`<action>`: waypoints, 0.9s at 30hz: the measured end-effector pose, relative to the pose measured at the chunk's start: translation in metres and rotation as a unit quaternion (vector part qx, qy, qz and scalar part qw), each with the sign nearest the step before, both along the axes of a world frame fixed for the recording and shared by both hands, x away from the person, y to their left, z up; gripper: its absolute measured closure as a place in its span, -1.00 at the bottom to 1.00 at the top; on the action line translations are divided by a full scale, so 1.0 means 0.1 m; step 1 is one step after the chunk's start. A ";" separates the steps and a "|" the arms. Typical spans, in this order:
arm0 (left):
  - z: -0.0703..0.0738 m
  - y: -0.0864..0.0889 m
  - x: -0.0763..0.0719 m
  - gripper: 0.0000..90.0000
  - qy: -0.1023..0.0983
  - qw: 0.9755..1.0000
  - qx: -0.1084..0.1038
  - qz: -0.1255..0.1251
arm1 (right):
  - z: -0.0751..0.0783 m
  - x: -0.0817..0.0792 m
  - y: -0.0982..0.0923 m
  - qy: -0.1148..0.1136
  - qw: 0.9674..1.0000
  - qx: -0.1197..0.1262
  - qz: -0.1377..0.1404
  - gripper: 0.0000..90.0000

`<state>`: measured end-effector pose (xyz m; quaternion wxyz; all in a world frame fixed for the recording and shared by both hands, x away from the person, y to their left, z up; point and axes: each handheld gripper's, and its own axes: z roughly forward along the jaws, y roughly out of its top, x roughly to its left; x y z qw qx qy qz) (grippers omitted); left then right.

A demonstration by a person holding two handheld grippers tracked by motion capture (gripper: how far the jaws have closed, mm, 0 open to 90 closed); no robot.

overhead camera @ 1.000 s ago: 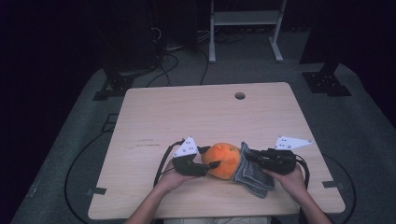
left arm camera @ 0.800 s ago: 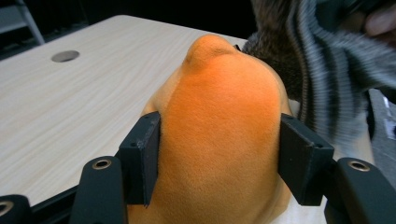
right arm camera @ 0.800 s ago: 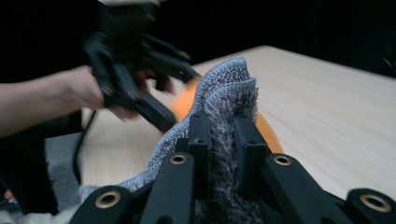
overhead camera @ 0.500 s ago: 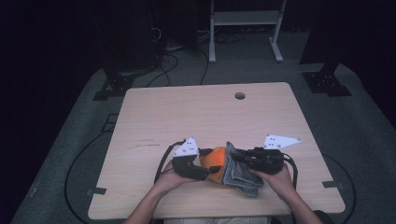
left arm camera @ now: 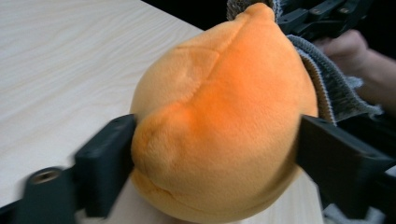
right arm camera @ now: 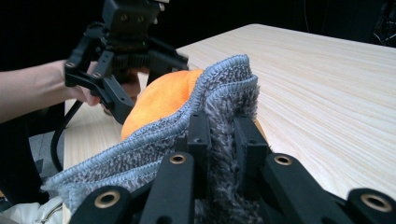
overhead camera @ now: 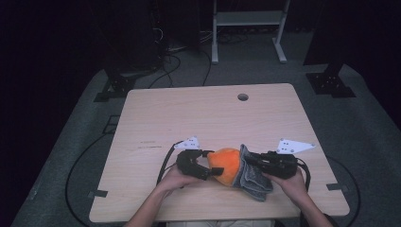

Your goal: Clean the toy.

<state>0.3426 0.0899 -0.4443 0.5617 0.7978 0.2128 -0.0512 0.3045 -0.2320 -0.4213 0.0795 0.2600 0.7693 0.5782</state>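
Observation:
An orange plush toy (overhead camera: pixel 226 165) lies near the front edge of the wooden table (overhead camera: pixel 208 118). My left gripper (overhead camera: pixel 211 169) is shut on the plush toy (left arm camera: pixel 219 116), one jaw pressing each side. A grey fuzzy cloth (overhead camera: pixel 251 177) drapes against the toy's right side. My right gripper (overhead camera: pixel 247 158) is shut on a folded edge of the cloth (right arm camera: pixel 219 112), holding it up against the plush toy (right arm camera: pixel 161 100). The left gripper (right arm camera: pixel 116 100) appears beyond it in the right gripper view.
The table has a round cable hole (overhead camera: pixel 243 97) near its far edge. A white metal frame (overhead camera: pixel 246 28) and dark stands with cables (overhead camera: pixel 170 59) sit on the grey floor beyond the table.
My right gripper has moved left with the cloth, pulling it up and over the right side of the plush toy. The left gripper has stayed put.

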 end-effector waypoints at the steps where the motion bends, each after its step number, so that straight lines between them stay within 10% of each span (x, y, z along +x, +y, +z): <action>1: 0.02 0.01 -0.02 -0.44 -0.011 1.000 0.000 0.002 | 0.00 0.00 0.00 -0.001 1.000 0.000 -0.001 0.74; 8: 0.34 0.10 -0.17 -0.13 -0.071 0.997 -0.018 0.009 | 0.01 0.06 0.04 0.001 1.000 -0.011 -0.012 0.74; 10: 0.35 0.13 -0.17 -0.12 -0.086 0.996 0.004 0.021 | -0.03 0.09 0.08 0.008 1.000 -0.010 -0.009 0.74; 21: 0.27 0.11 -0.16 -0.09 -0.079 0.995 0.025 0.050 | 0.17 -0.05 0.30 -0.047 0.998 -0.024 0.021 0.75; 27: 0.25 0.11 -0.16 -0.17 -0.065 0.998 0.005 0.016 | 0.05 0.13 0.19 -0.018 1.000 -0.017 -0.007 0.75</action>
